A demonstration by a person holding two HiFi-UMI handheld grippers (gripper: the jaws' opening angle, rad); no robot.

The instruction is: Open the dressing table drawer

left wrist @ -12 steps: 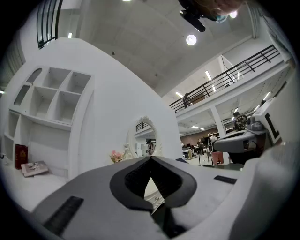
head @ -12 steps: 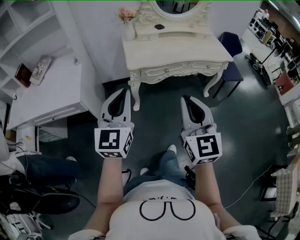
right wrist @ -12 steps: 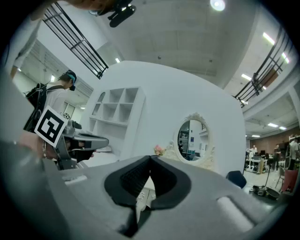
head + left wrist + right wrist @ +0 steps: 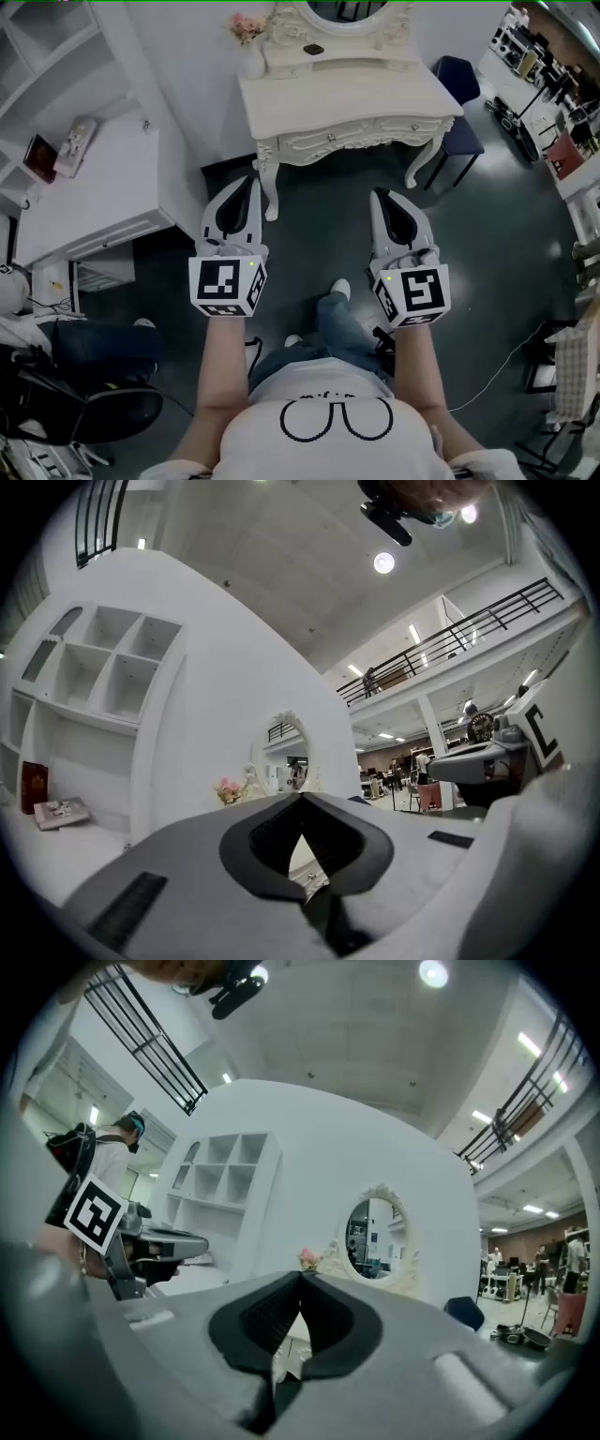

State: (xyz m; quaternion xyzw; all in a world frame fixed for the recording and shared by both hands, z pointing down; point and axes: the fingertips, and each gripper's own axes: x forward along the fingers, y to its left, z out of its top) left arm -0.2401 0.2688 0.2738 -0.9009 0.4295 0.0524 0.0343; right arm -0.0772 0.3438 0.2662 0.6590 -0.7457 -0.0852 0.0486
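The cream dressing table (image 4: 347,94) stands against the wall ahead, its oval mirror (image 4: 367,1235) on top. Its front drawers (image 4: 352,139) with small knobs are closed. My left gripper (image 4: 246,183) is held in front of the table's left leg, short of the drawers, with its jaws shut and nothing between them. My right gripper (image 4: 382,195) hangs beside it over the dark floor, also shut and empty. In the left gripper view the closed tips (image 4: 302,797) point at the table, and the mirror (image 4: 286,757) shows above them. The right gripper view shows its own jaws (image 4: 302,1274) meeting at the tip.
A white desk with shelving (image 4: 94,187) fills the left side. A dark blue chair (image 4: 459,84) stands at the table's right end. A vase of pink flowers (image 4: 248,33) sits on the table's left corner. A seated person's legs (image 4: 84,342) are at lower left.
The dressing table sits slightly higher and further left in the picture. Both grippers stay shut and nearly where they were.
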